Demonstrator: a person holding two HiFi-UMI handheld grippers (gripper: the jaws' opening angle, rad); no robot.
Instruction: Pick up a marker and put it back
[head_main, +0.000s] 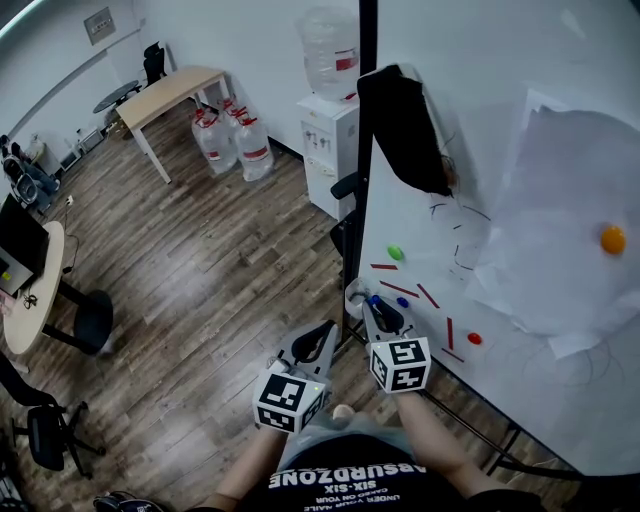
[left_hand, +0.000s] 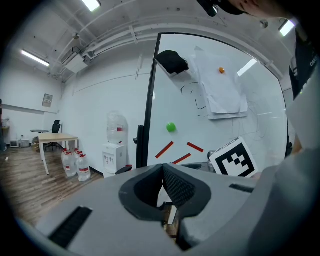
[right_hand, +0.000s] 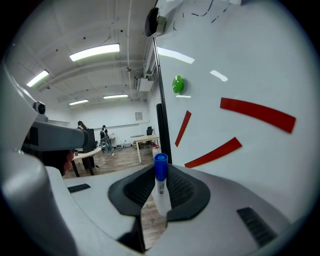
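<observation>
Lower centre of the frame: the right tongs (right_hand: 159, 175) clamp a white marker with a blue cap (right_hand: 161, 192), upright beside a glossy white board (right_hand: 240, 65); the left tongs (left_hand: 162, 175) sit pressed together, empty.

Left gripper (head_main: 322, 335): held low, jaws together, nothing between them. Right gripper (head_main: 380, 315): just beside it, jaws clamping a marker (right_hand: 160, 187).

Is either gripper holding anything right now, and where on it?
The right gripper holds a blue-capped marker, pinched on its white barrel just below the cap. The left gripper is shut with nothing in it.
</observation>
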